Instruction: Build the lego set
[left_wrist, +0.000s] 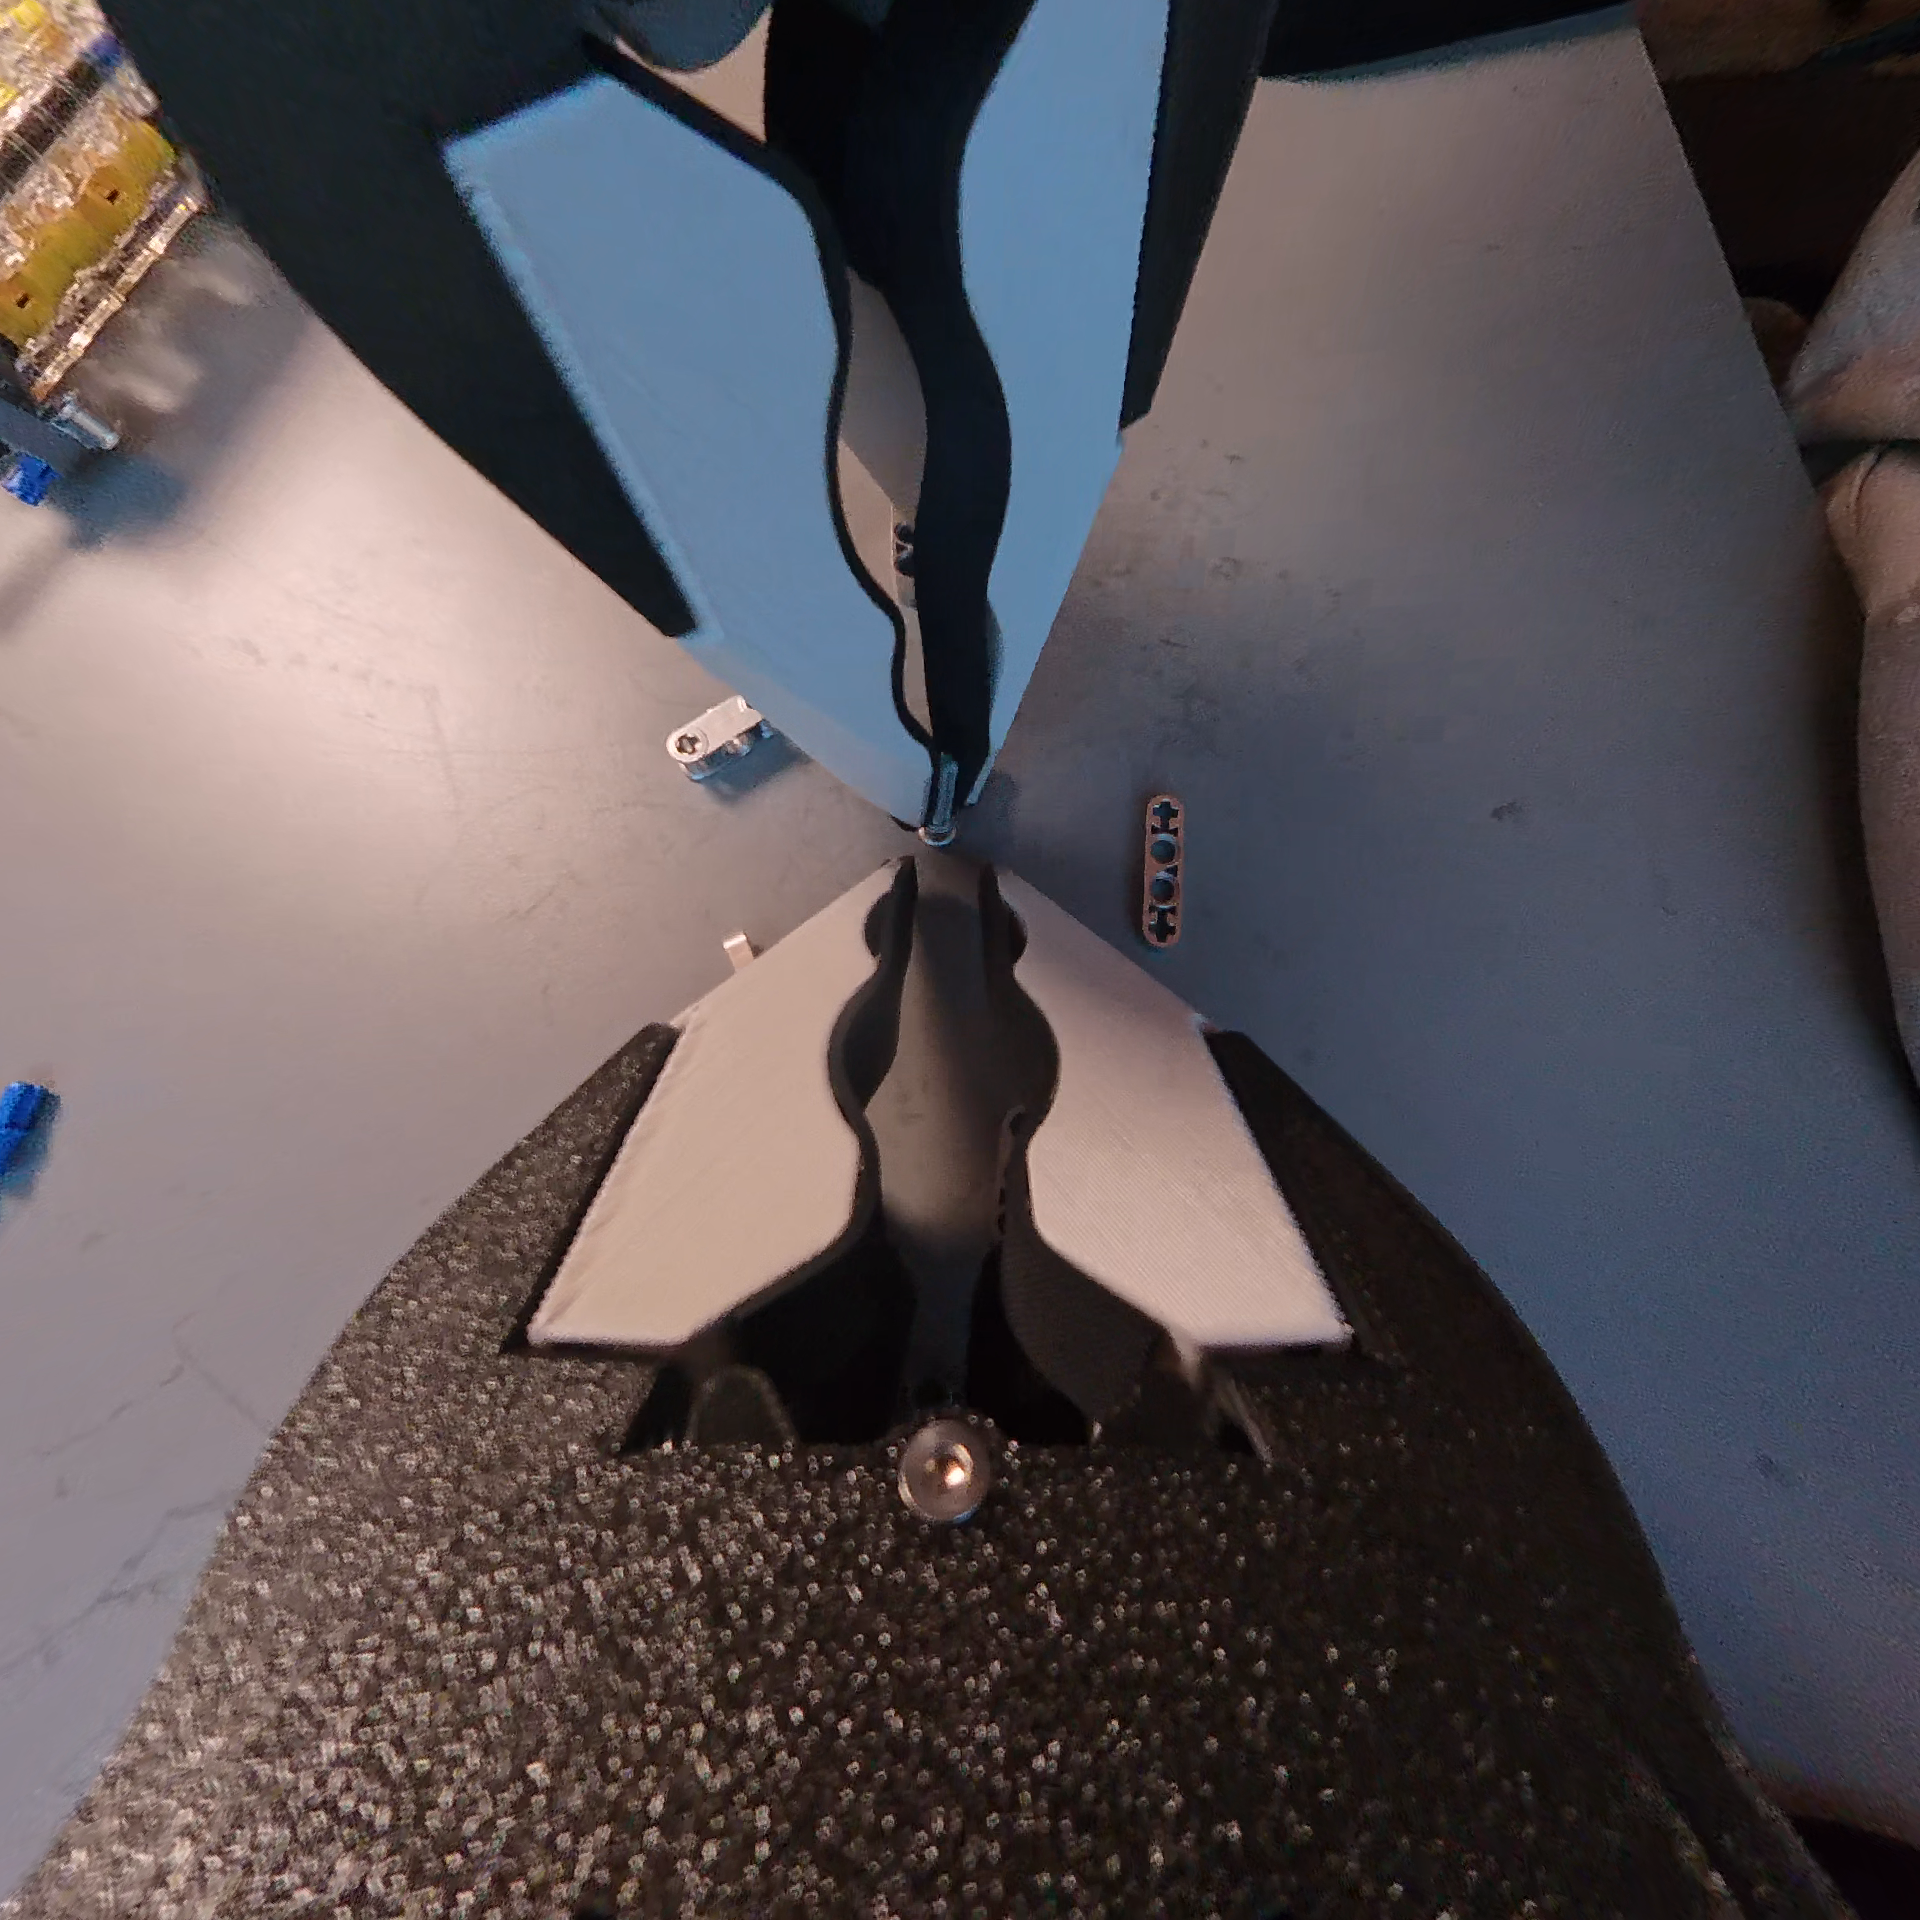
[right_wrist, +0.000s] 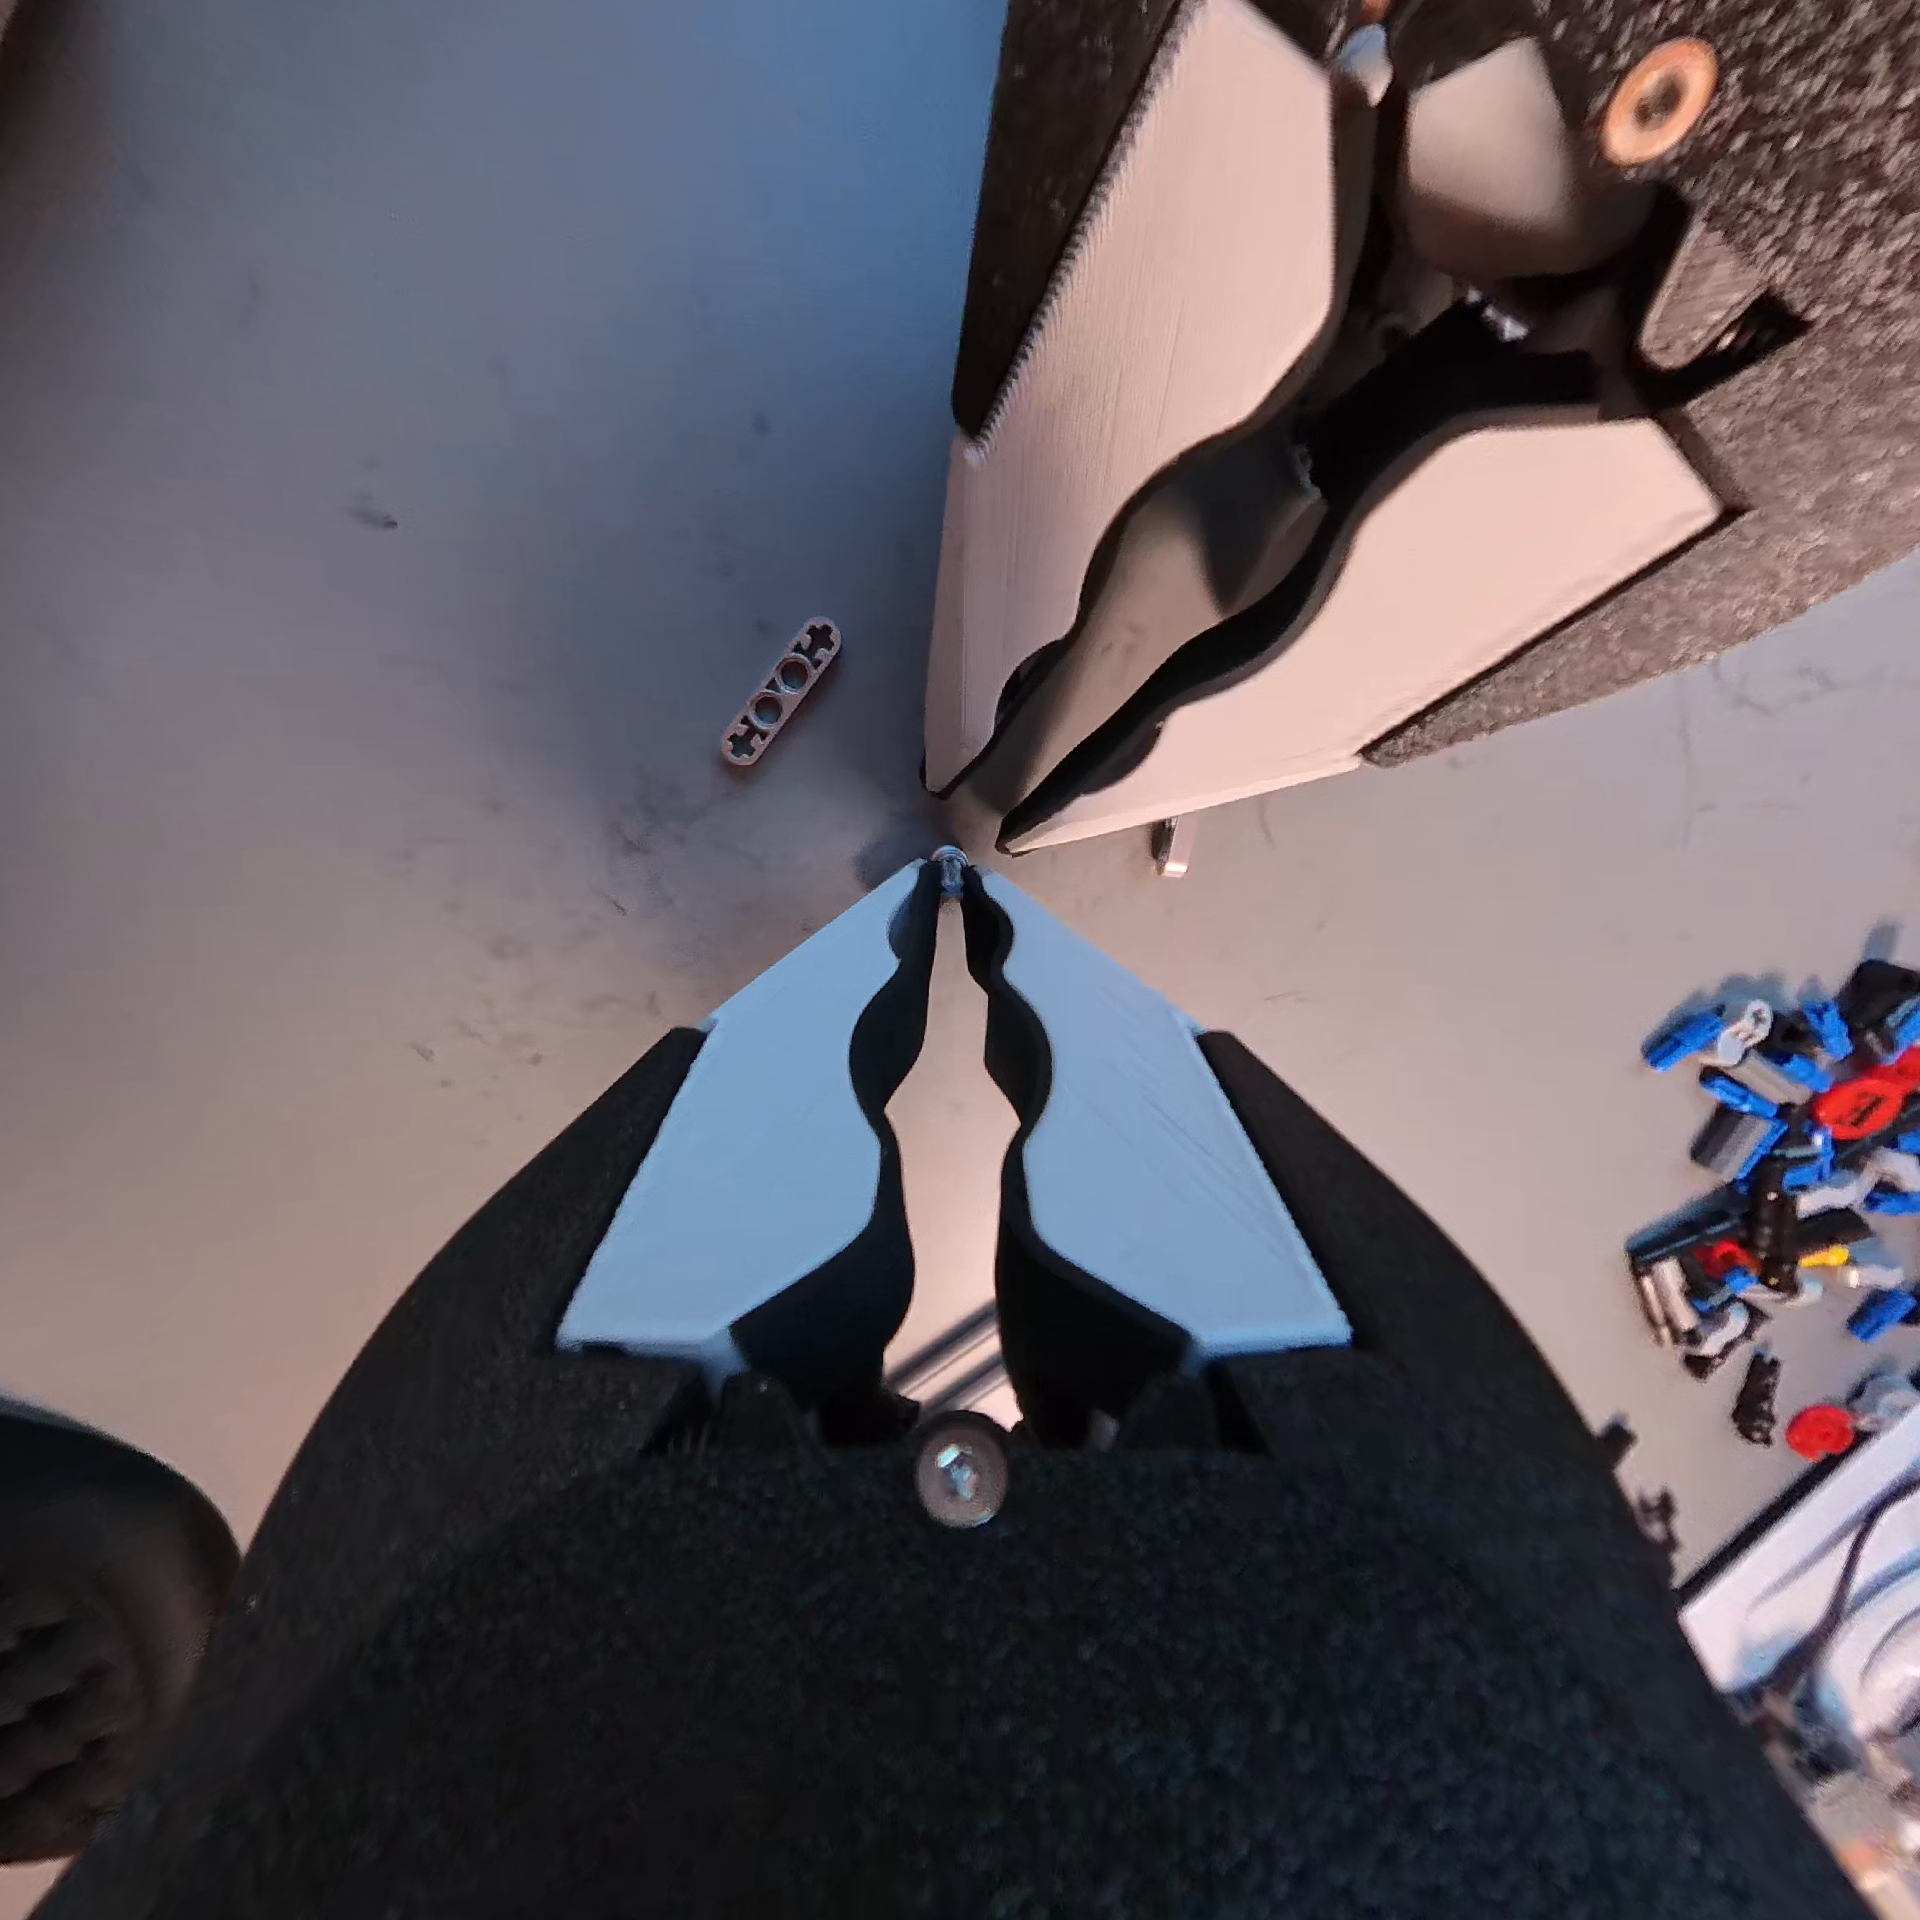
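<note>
Right wrist view: right tongs (right_wrist: 948, 873) pinch a pin (right_wrist: 948, 858), left tongs (right_wrist: 971, 805) slightly parted, empty; the small pin could slip.

A small grey part (left_wrist: 739, 948) pokes out from behind the left hand-held gripper (left_wrist: 948, 871), mostly hidden. The tiny grey piece (right_wrist: 948, 858) pinched at the right hand-held gripper (right_wrist: 945, 883) tips is too small to identify. The picture's edge cuts the pile of coloured pieces (right_wrist: 1797, 1174).

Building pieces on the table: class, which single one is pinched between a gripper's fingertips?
The small grey pin, held by the right gripper. The flat holed beam lies loose on the table.
</note>
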